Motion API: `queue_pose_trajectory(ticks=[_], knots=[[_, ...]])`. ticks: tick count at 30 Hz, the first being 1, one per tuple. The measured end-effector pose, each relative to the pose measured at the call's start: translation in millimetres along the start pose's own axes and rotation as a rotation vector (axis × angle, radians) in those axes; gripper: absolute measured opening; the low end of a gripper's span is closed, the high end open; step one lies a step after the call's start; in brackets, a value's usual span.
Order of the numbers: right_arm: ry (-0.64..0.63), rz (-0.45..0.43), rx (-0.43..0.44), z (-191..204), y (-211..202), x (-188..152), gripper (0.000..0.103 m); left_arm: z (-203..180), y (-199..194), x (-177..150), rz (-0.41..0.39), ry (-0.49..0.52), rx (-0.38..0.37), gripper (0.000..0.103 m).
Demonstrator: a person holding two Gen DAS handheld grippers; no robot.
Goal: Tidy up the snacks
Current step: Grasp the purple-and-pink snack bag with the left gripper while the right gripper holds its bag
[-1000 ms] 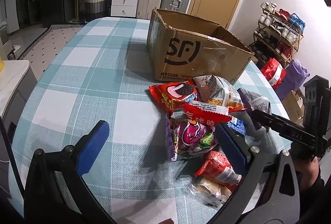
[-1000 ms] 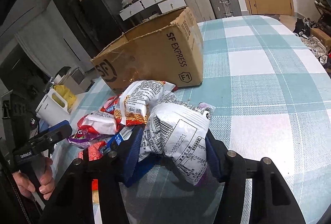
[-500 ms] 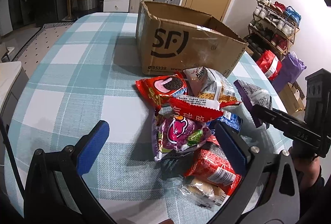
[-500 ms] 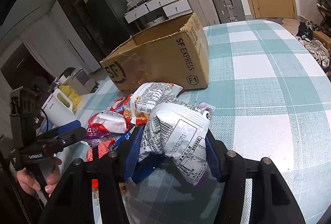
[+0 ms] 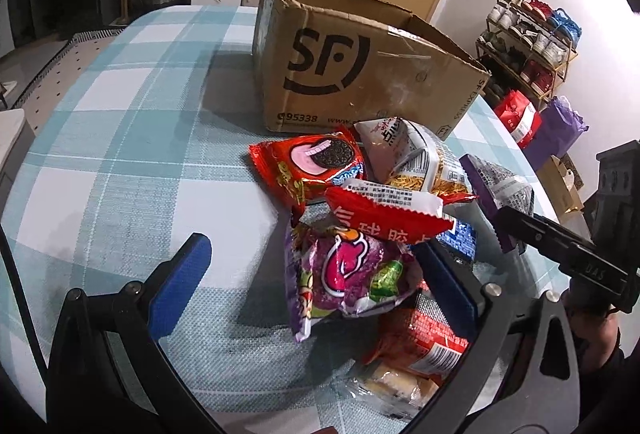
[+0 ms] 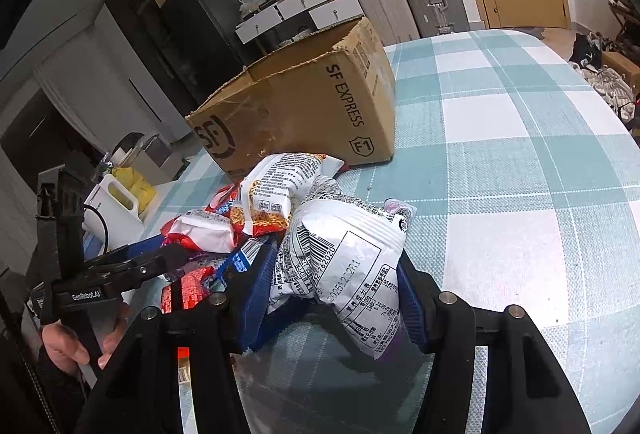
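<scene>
The right gripper (image 6: pixel 334 290) is clenched on the white-and-purple snack bag (image 6: pixel 340 254), blue pads pressing both sides, and holds it at the edge of the snack pile, near the front of the cardboard box (image 6: pixel 304 105). The left gripper (image 5: pixel 316 278) is spread wide and grasps nothing; the purple candy bag (image 5: pixel 348 274) lies between its fingers.

Step in hand, as I judge it: carry the gripped bag up & over the box wall, then drop it inside. To do it well, lift high enough that the hanging lower part of the bag clears the torn rim, keep the squeeze steady because the bag is puffy and can slip, and release only when it is over the opening. The left side should wait apart, so the two tools do not cross.

Count, approx.: 1 box; 2 grippers; snack bags about 8. These are red cookie pack (image 5: pixel 312 165), noodle bag (image 5: pixel 416 161), red-white pack (image 5: pixel 384 209), purple candy bag, blue pack (image 5: pixel 464 238), red pack (image 5: pixel 424 338), pale bun pack (image 5: pixel 396 386), plus the gripped one. Some overlap, so maybe 1 more is hidden.
</scene>
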State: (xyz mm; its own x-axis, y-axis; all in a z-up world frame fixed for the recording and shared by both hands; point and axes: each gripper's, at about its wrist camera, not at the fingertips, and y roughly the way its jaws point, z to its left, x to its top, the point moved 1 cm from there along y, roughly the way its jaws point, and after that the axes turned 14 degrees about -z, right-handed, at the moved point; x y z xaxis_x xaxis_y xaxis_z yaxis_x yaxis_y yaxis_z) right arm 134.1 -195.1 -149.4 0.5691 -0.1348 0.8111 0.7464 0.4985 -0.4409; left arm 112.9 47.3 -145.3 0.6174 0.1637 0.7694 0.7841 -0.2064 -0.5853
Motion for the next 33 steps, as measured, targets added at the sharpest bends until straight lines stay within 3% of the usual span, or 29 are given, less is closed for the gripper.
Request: queue_pose_trajectory(ticks=[3, 6, 9, 13, 25, 33], knots=[[0.003, 0.001, -0.002, 0, 0, 0, 0.058, 3, 7, -1, 0.015, -0.020, -0.047, 0.101], [0.001, 0.002, -0.002, 0, 0, 0, 0.058, 8, 14, -2, 0.039, -0.057, -0.106, 0.085], [-0.001, 0.004, -0.004, 1, 0, 0, 0.058, 10, 18, -4, 0.050, -0.080, -0.178, 0.063], [-0.005, 0.006, -0.005, 3, 0, 0, 0.058, 15, 21, -3, 0.049, -0.102, -0.227, 0.050], [-0.035, -0.017, -0.002, 16, -13, 4, 0.058, 17, 8, -3, 0.025, -0.080, -0.190, 0.047], [-0.052, -0.025, 0.011, 30, -16, 7, 0.058, 15, -20, 0, -0.013, -0.061, -0.206, 0.047]])
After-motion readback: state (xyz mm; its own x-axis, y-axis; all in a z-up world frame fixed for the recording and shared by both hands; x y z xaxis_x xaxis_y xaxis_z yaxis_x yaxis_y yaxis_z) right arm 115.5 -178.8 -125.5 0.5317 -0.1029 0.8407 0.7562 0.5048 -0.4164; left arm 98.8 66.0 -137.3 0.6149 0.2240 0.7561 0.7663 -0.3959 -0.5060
